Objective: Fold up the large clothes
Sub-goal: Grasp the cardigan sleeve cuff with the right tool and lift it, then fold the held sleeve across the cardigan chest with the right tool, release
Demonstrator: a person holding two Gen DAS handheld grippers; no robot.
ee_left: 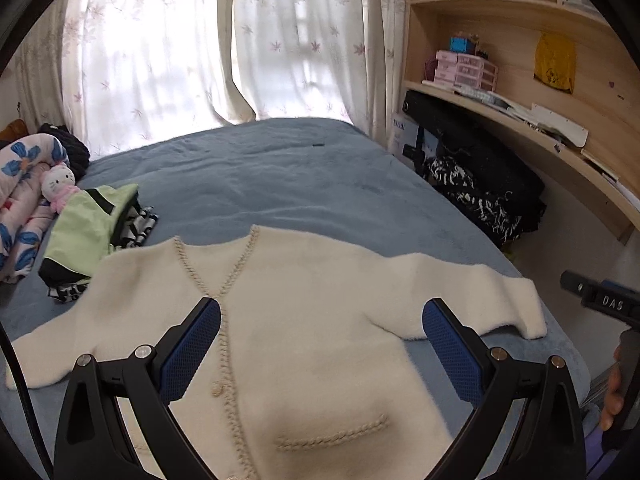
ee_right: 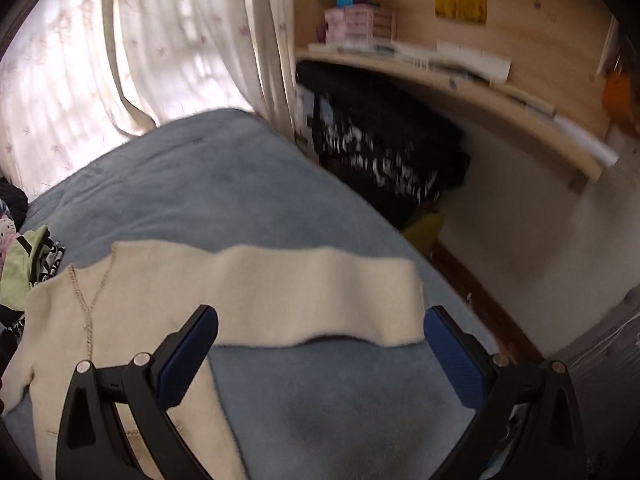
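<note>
Lying flat on the blue blanket of the bed, the cream cardigan was spread face up, with both sleeves stretched out to the sides. It looked soft and fluffy. A braided trim ran along its V-neck and down the front, a small button sat on this line, and a braided pocket edge showed lower on the front.

The left gripper hovered above the body of the cardigan, its jaws spread wide and holding nothing; the front trim passed just under its left finger. The right gripper was also released and empty. It hung over the bare blanket, with one sleeve lying across just ahead of its fingertips and the cardigan body below its left finger. In the left wrist view, part of a hand on the other tool's handle was visible at the far right.

To the left of the left gripper a light green garment lay on a black and white one, beside a white plush toy. Far ahead to the right, wooden shelves held pink drawer boxes and papers.
</note>
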